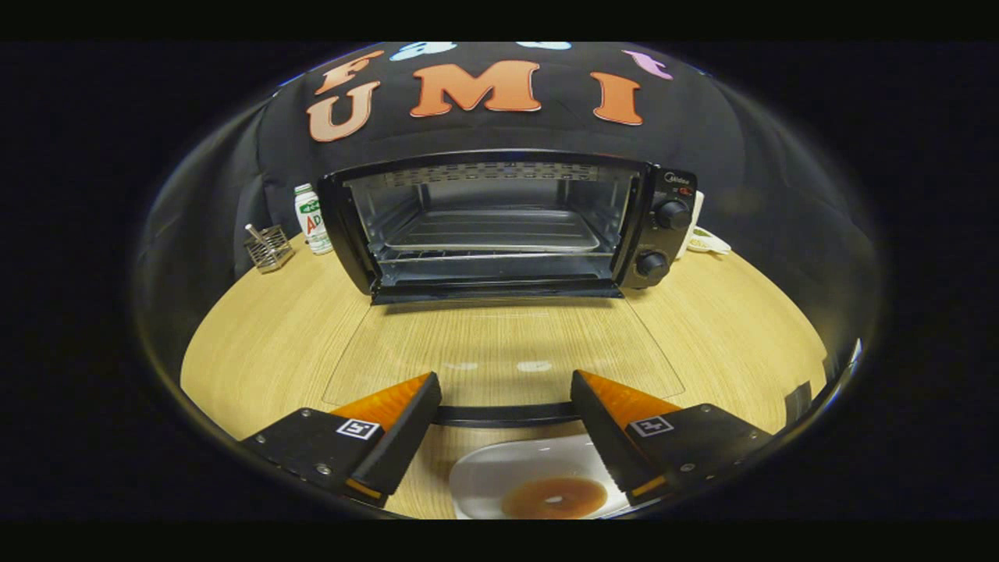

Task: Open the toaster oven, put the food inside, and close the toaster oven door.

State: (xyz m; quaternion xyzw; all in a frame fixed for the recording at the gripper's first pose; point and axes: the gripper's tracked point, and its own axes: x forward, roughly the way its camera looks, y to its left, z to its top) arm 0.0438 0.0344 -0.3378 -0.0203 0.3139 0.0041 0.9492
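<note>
Off at the far left sits a small wire basket [268, 247] on the wooden table [257, 343], something thin sticking up out of it. Just right of it, a white bottle [312, 218] with a green label stands upright. Far right, a pale object [709, 242], too small to make out.

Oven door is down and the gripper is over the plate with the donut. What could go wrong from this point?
1. The gripper is open with nothing between its fingers; the donut looks soft and flat on the white plate, so a pinch might crush it or drag the plate.
2. The lowered glass door lies between plate and toaster oven; its handle sits at finger level and could be clipped on the way in.
</note>
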